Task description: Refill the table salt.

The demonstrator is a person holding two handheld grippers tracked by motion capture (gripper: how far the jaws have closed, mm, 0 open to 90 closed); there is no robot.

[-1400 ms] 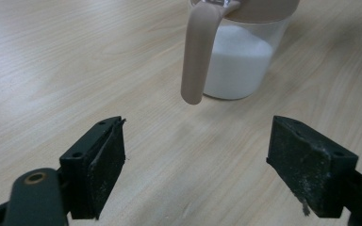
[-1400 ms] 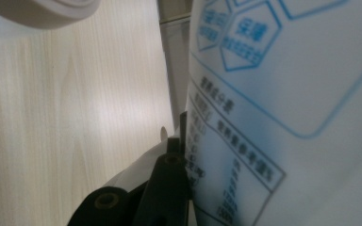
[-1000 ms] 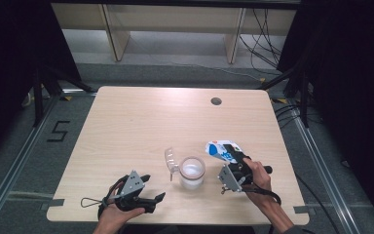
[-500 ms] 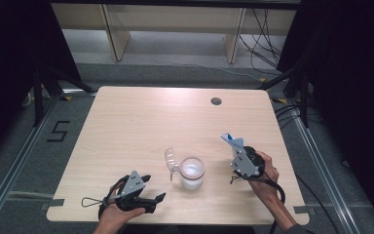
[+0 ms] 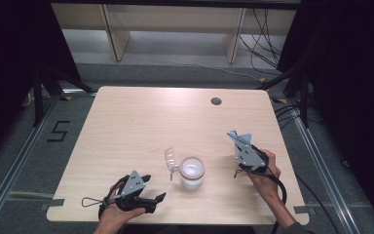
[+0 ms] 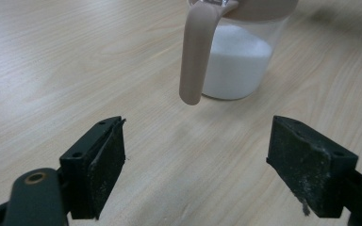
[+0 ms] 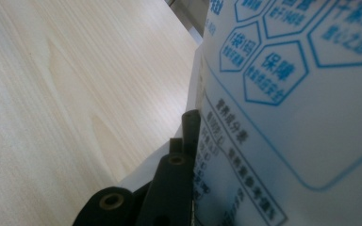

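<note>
I am clamping my right gripper (image 5: 237,141) on the white-and-blue packet (image 7: 301,94) near the desk's (image 5: 141,117) right edge; my left gripper (image 5: 153,189), jaws apart, is facing the lidded jar (image 5: 192,171).

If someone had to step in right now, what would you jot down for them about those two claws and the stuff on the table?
Left claw: open, holding nothing, low over the near table edge, aimed at the jar.
Right claw: shut on the white-and-blue bag, lifted right of the jar.
Jar: lid flipped open to its left, part full of white grains.
Done: bag picked up.
Left, probably: tip the bag over the jar.
</note>
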